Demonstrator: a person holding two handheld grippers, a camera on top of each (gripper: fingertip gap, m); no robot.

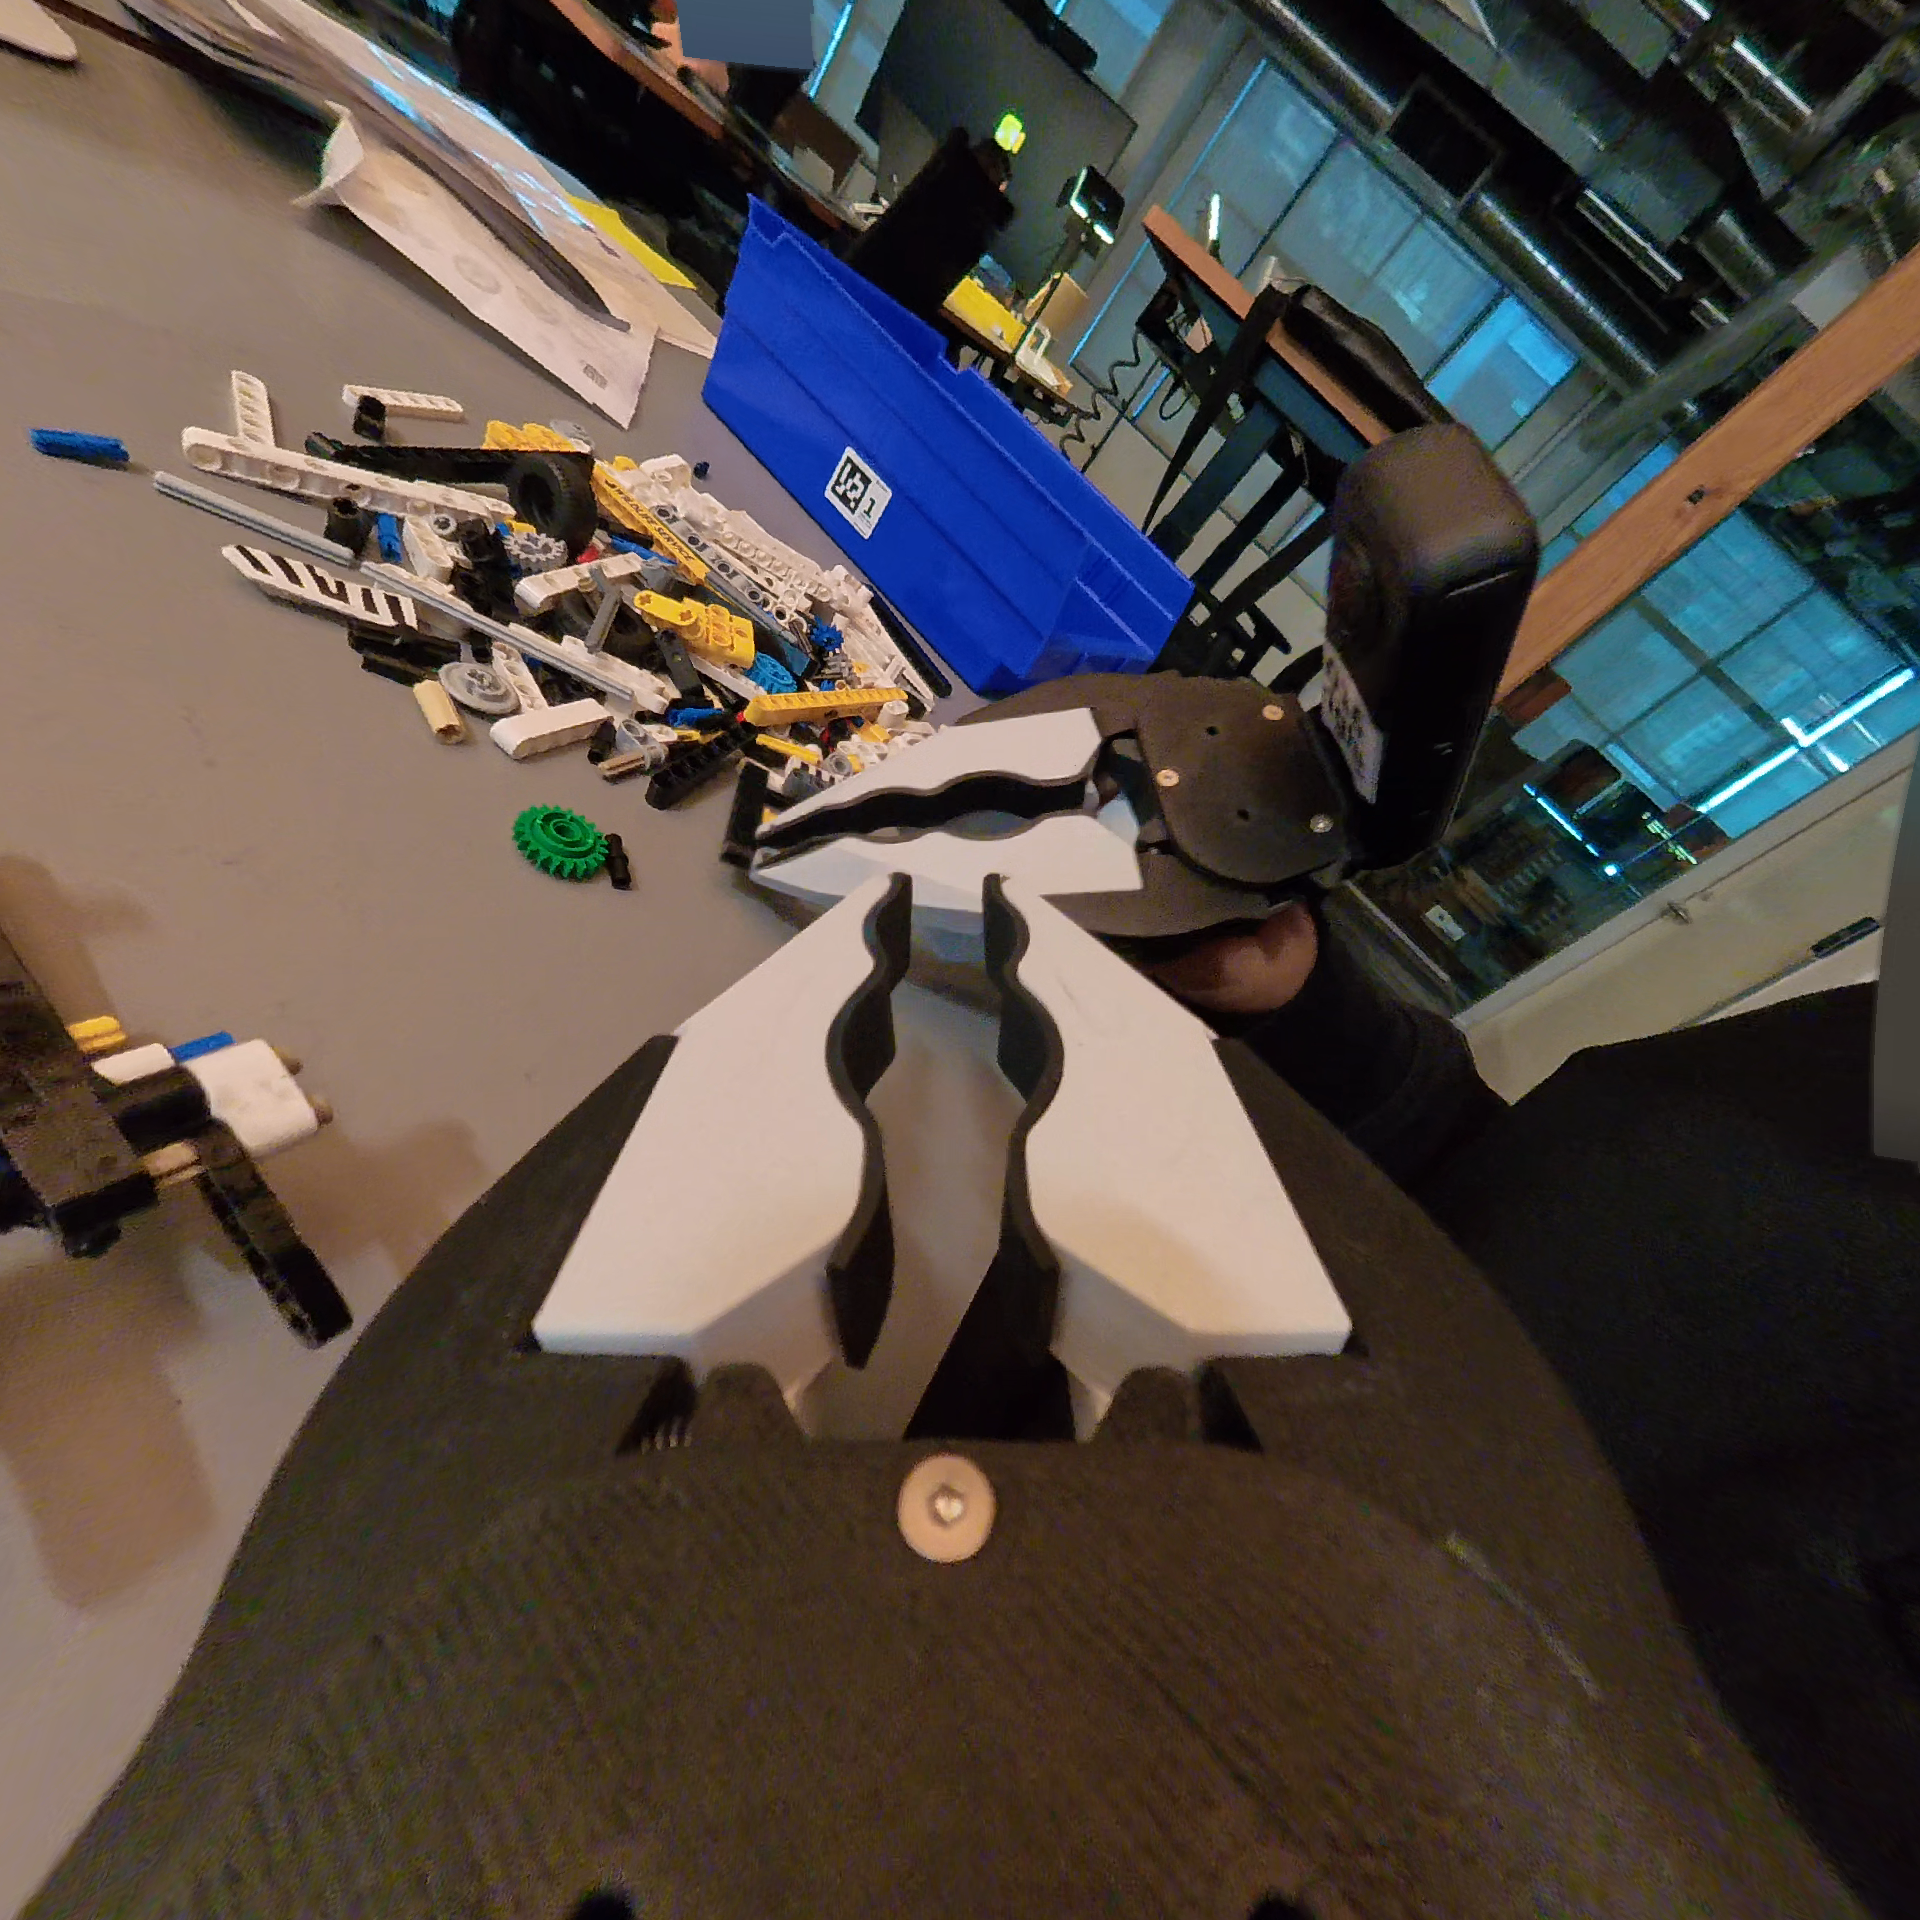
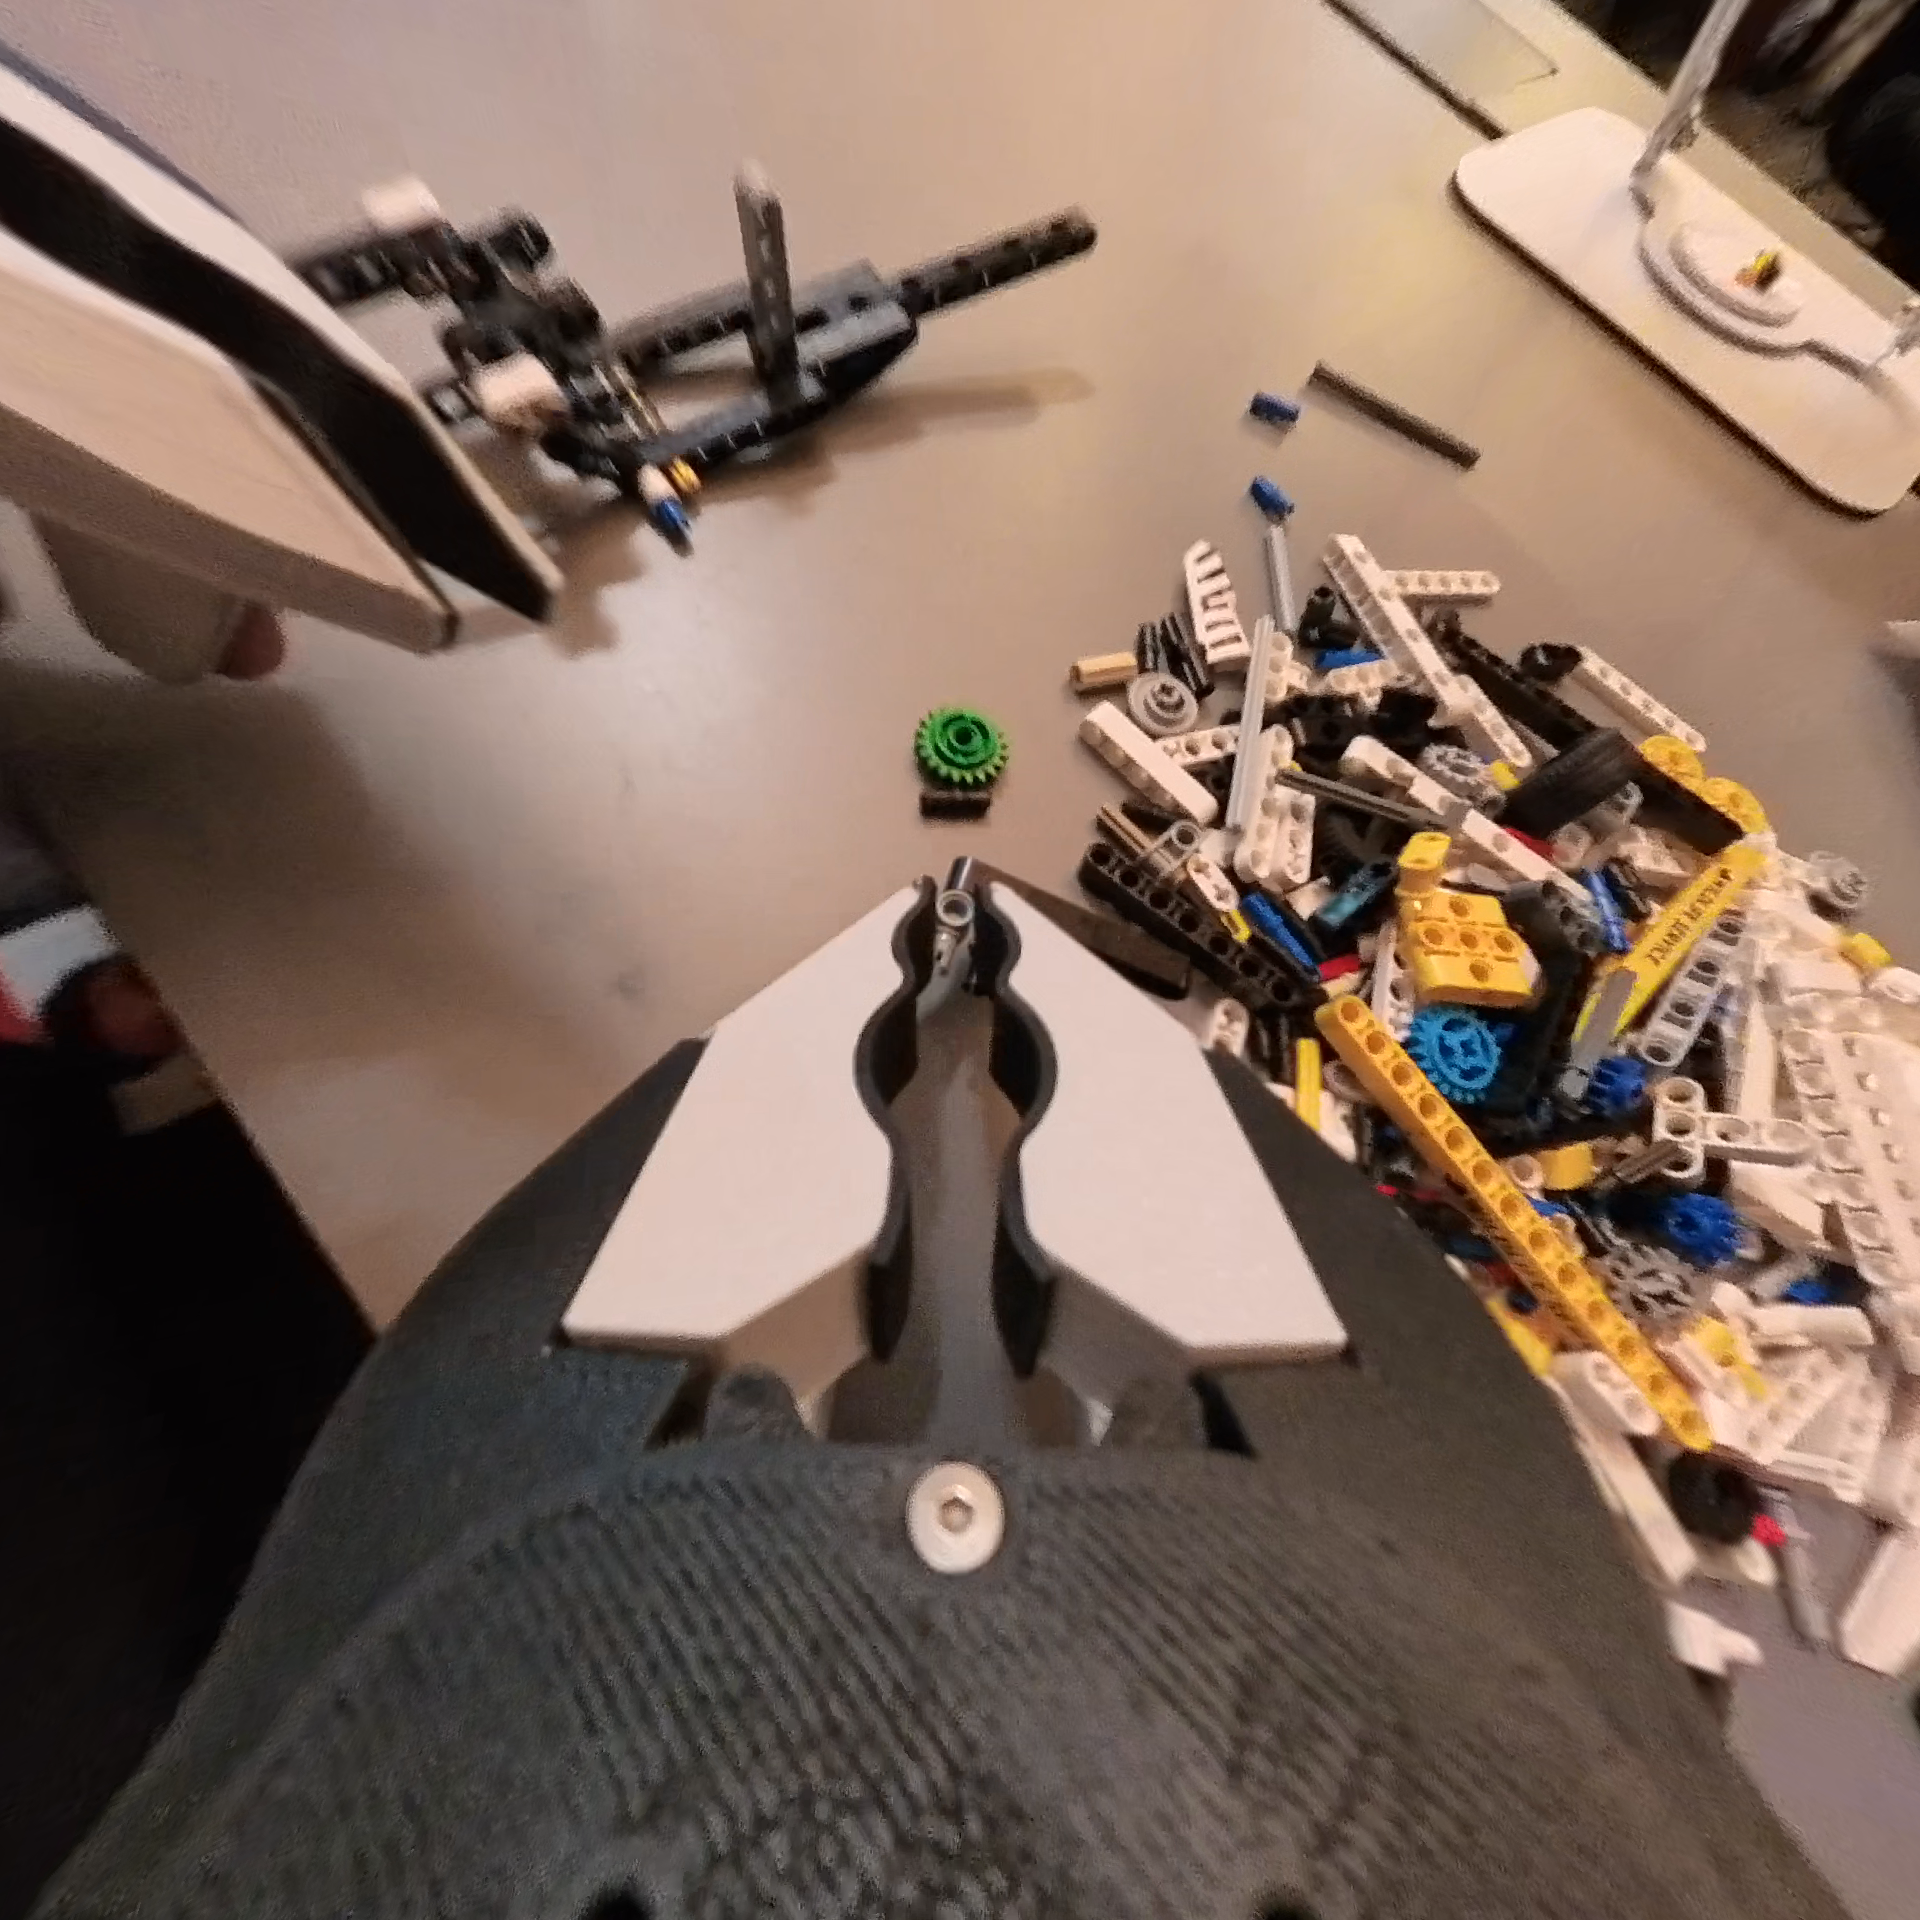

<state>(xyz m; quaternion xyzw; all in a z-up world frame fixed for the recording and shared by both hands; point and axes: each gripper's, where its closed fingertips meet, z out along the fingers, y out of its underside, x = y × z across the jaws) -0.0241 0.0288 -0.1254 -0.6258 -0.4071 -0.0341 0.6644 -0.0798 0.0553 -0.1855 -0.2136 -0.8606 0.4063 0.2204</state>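
My right gripper (image 2: 956, 899) is shut on a small light grey connector piece (image 2: 951, 914) with a black pin end. It holds the piece just above the grey table (image 2: 623, 831), at the left edge of a pile of loose building pieces (image 2: 1455, 935). A green gear (image 2: 961, 746) and a short black pin (image 2: 956, 802) lie just ahead of it. My left gripper (image 1: 945, 894) is open with nothing between its pads. It hovers right behind the right gripper (image 1: 764, 831), which crosses in front of it. The green gear (image 1: 561, 831) lies to its left.
A blue bin (image 1: 935, 499) stands behind the pile (image 1: 623, 623). A partly built black beam assembly (image 2: 665, 343) sits at the far left, also in the left wrist view (image 1: 104, 1132). Printed sheets (image 1: 499, 239) lie at the back. A white stand base (image 2: 1683, 301) is at the far right. From the right gripper's tips to the green gear (image 2: 961, 746) is close to 4 centimeters. It is also in sight in the left wrist view (image 1: 580, 831).
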